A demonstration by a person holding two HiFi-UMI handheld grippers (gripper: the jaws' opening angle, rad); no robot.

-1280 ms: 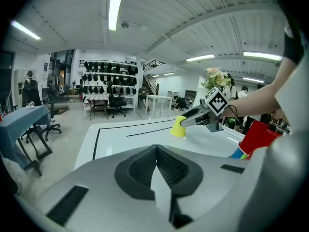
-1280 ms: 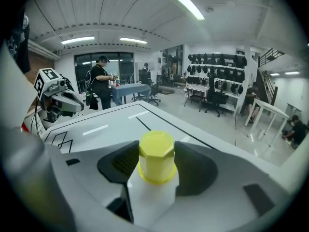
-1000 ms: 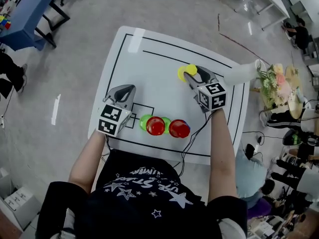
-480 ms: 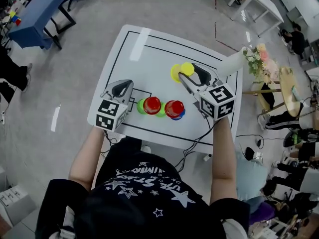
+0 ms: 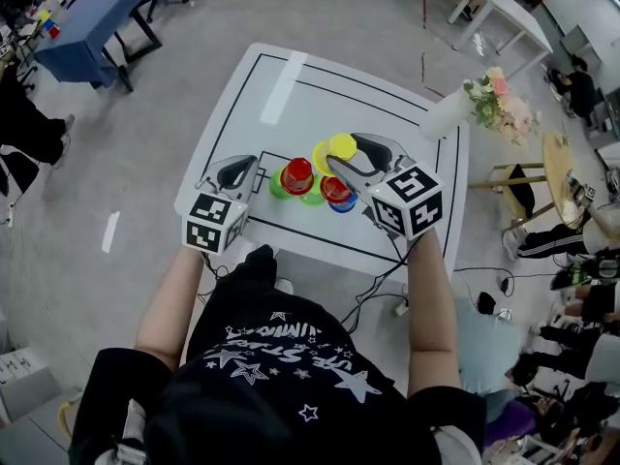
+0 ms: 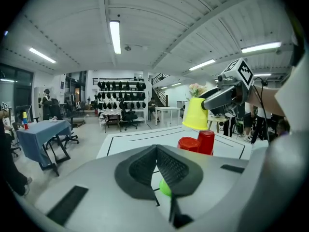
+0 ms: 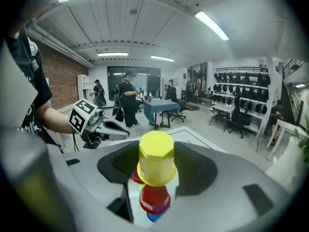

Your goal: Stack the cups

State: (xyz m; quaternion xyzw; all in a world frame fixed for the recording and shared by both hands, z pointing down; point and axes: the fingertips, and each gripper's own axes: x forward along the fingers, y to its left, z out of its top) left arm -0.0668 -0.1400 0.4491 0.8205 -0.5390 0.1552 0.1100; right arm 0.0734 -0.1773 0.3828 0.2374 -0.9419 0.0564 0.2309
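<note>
The right gripper [image 5: 341,161] has carried the yellow cup [image 5: 340,146] from the far side of the table [image 5: 291,80] toward its near edge. Its fingers clamp the upturned cup, raised beside two red cups [image 5: 297,174]. The left gripper [image 5: 239,167], jaws together and empty, hovers near the table's left edge.

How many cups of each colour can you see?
Yellow cup: 1
Red cups: 2
Green cup: 1
Blue cup: 1
Total: 5 cups showing
</note>
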